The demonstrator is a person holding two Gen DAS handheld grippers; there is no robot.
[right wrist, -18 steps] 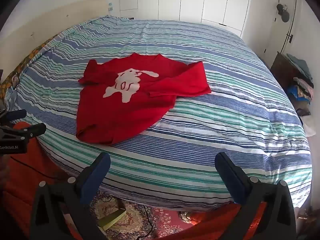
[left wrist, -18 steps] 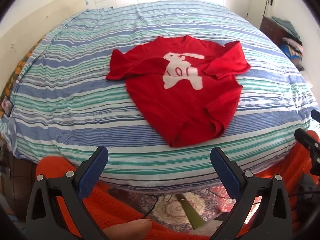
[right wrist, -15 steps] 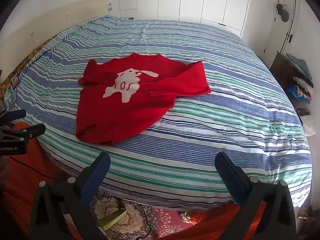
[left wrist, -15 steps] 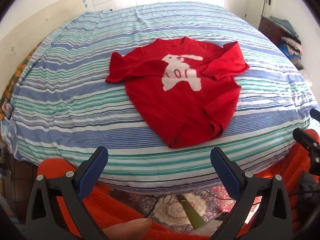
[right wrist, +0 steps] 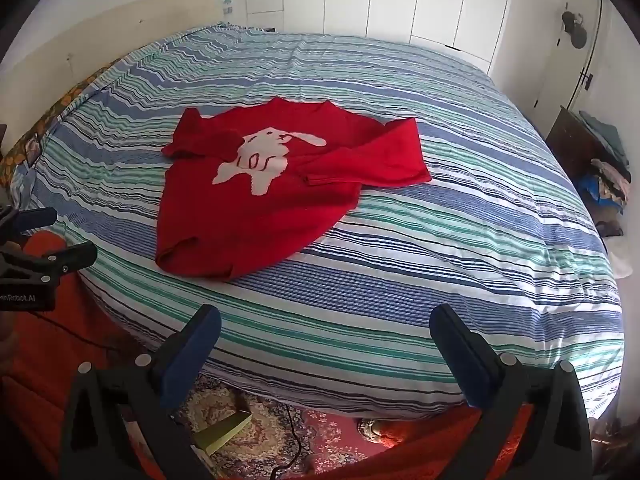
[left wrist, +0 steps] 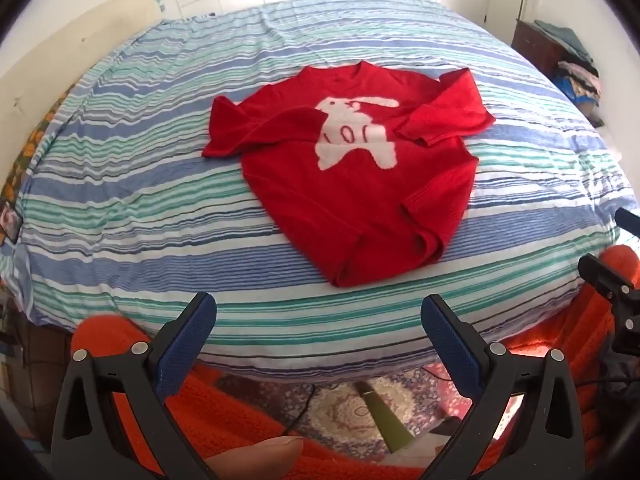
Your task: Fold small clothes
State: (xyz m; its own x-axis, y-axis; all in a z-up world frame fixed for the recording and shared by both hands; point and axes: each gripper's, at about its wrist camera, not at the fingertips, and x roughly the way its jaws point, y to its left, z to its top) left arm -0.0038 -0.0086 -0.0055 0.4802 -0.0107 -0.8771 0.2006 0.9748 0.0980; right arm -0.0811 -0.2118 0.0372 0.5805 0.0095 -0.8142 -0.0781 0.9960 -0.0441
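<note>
A: Both tongs are spread wide with nothing between them. The left gripper (left wrist: 319, 314) hangs off the near edge of the bed, blue pads apart; the right gripper (right wrist: 325, 326) does the same, further along that edge, fingers splayed and gripping nothing.

B: And the garment?

A: A small red sweater (left wrist: 352, 184) with a white rabbit figure on its chest lies face up on the striped bedspread (left wrist: 132, 208), toward the near side of the bed and well apart from both tools. Its neck points toward the far wall, its hem toward the cameras.

B: Is it flat?

A: Not quite. Both sleeves are folded in across the body, and the hem corner nearest the right gripper is rumpled and turned under. In the right wrist view the same sweater (right wrist: 276, 184) sits left of centre.

B: What lies around it?

A: The blue, green and white stripes cover the whole mattress. White wardrobe doors (right wrist: 400, 0) line the far wall. A dark cabinet (right wrist: 576, 148) stacked with clothes stands to the right of the bed. A patterned rug (left wrist: 352, 408) covers the floor below the tools, and orange fabric (left wrist: 248, 412) shows beneath them.
</note>
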